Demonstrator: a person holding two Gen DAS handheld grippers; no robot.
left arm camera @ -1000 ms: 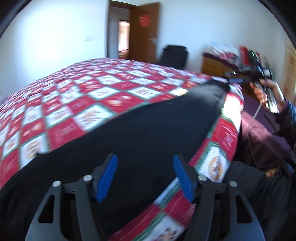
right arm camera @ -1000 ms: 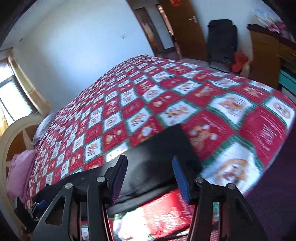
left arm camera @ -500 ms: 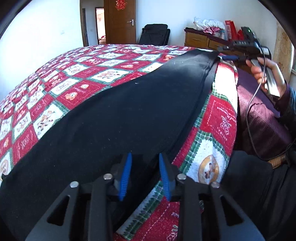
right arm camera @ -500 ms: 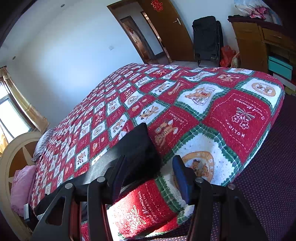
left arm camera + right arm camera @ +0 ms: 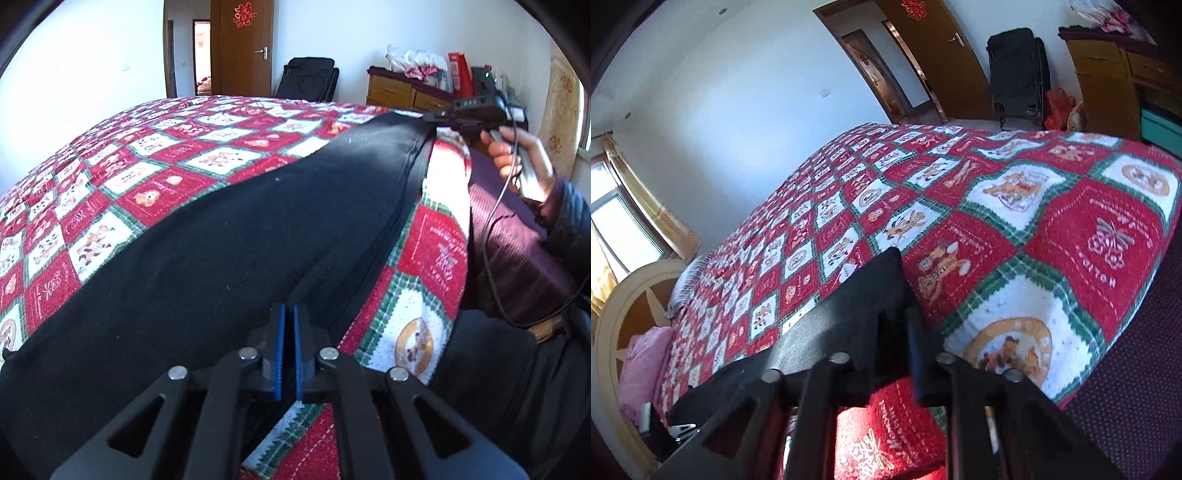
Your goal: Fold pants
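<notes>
Black pants [image 5: 229,251] lie stretched along the near edge of a bed with a red, white and green patterned blanket [image 5: 155,162]. My left gripper [image 5: 289,317] is shut on the near edge of the pants at one end. My right gripper [image 5: 893,321] is shut on the other end of the pants [image 5: 864,295], near the blanket's corner. In the left wrist view the right gripper [image 5: 439,118] and the hand holding it show at the far end of the pants.
A wooden dresser [image 5: 406,92] with clutter, a black chair [image 5: 306,81] and an open door [image 5: 242,48] stand beyond the bed. A pink pillow [image 5: 642,365] and the headboard [image 5: 617,325] are at the head end. A purple bed skirt [image 5: 517,236] hangs below the blanket.
Both grippers went from open to shut on the pants' edge, the left at one end and the right at the other. Both views shifted as the grippers moved in.
</notes>
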